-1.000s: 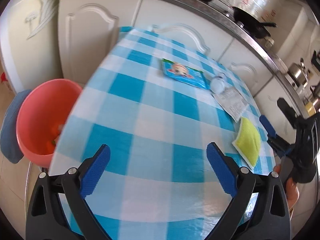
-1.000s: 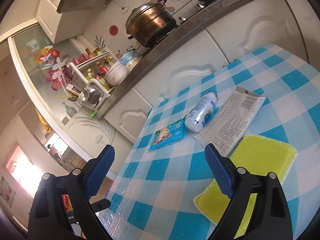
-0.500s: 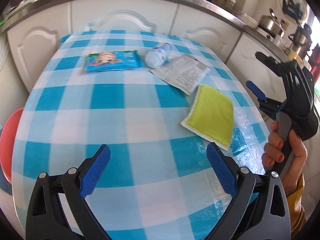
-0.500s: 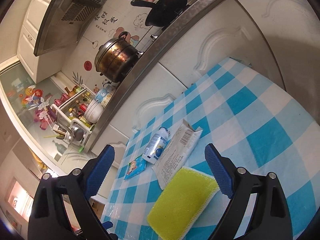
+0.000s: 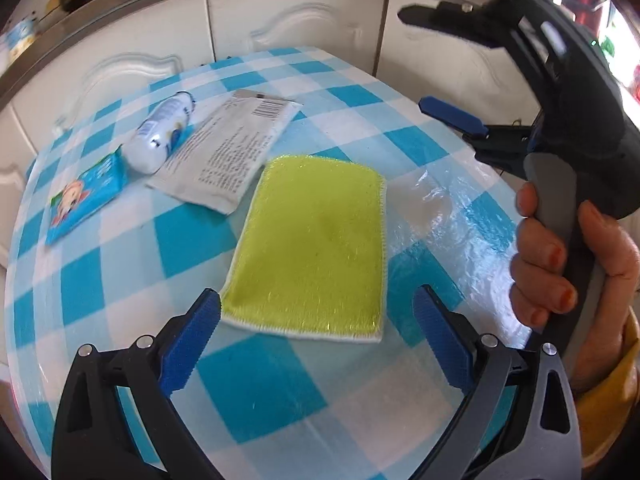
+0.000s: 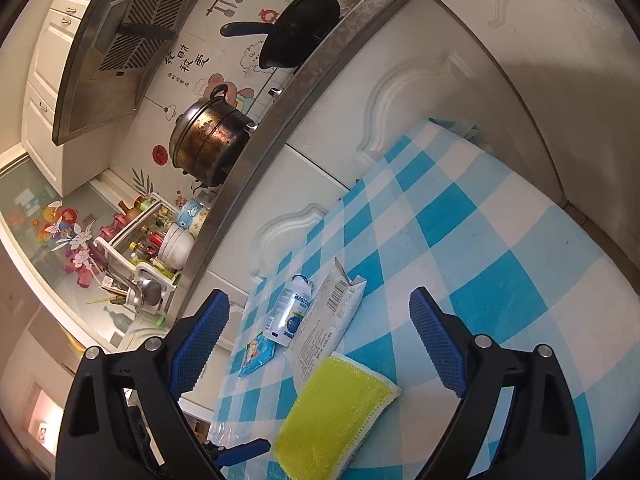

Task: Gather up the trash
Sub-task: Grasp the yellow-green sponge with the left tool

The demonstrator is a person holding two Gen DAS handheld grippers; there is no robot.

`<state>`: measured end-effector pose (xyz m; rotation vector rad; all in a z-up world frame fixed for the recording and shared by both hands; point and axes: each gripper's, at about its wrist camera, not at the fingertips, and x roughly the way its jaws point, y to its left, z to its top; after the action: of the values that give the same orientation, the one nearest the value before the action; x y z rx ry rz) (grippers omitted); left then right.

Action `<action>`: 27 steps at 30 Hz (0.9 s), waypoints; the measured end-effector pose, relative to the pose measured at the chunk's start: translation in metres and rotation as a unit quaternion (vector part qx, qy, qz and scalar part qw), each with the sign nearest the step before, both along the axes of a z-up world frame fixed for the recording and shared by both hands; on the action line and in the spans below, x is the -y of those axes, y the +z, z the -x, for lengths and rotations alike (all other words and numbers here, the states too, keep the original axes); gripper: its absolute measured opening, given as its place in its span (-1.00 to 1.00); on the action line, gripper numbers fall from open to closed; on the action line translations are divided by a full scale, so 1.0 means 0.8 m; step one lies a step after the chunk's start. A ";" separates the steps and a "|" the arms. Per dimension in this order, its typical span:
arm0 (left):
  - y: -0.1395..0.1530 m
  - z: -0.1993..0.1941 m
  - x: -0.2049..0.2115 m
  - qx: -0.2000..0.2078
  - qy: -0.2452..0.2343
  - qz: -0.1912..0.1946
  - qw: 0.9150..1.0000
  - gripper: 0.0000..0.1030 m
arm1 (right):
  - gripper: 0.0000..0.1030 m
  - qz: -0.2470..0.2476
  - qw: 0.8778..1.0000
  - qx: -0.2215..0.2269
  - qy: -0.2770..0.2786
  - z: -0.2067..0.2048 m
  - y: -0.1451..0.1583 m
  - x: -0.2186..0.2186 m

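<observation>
- Four loose items are seen on a table (image 5: 248,396) covered with a blue-and-white checked cloth: a yellow sponge (image 5: 316,248), a white printed packet (image 5: 228,156), a small white bottle (image 5: 160,136) and a blue wipes pack (image 5: 84,196).
- From the left wrist view, the sponge is placed at the centre of the cloth, lying flat, with the packet at its 11 o'clock, one corner of the packet close to the sponge's edge.
- The bottle is laid on its side at 10 o'clock from the sponge, resting against the packet's long edge; whether the wipes pack touches the bottle cannot be told.
- The wipes pack is found at 9 o'clock, nearest the table's edge.
- The left gripper (image 5: 316,340) is held wide apart above the cloth, nothing between its blue pads; the sponge's near edge is seen just beyond the tips.
- The right gripper (image 6: 320,336) is likewise spread wide and nothing is gripped; in its own view the bottle, packet and sponge are framed between the fingers but lie well ahead on the table.
- At 3 o'clock in the left wrist view, the right gripper's handle is clasped by a hand (image 5: 572,264) with a yellow sleeve (image 5: 608,408) at the wrist.
- White cabinet doors (image 5: 304,20) are seen behind the table, at 12 o'clock.
- A dark pan (image 6: 300,40) and a metal pot (image 6: 208,140) are set on the counter above them.
</observation>
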<state>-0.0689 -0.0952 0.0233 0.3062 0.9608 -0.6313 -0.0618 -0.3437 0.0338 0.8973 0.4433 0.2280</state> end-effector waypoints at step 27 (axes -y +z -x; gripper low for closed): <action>-0.024 -0.044 0.043 0.025 -0.004 -0.024 0.999 0.77 | 0.76 0.009 1.000 -0.011 0.012 -0.008 -0.007 -0.004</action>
<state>-0.0338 -0.1295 0.0038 0.3662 0.9273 -0.6052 -0.0553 -0.3404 0.0285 0.8785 0.4750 0.2357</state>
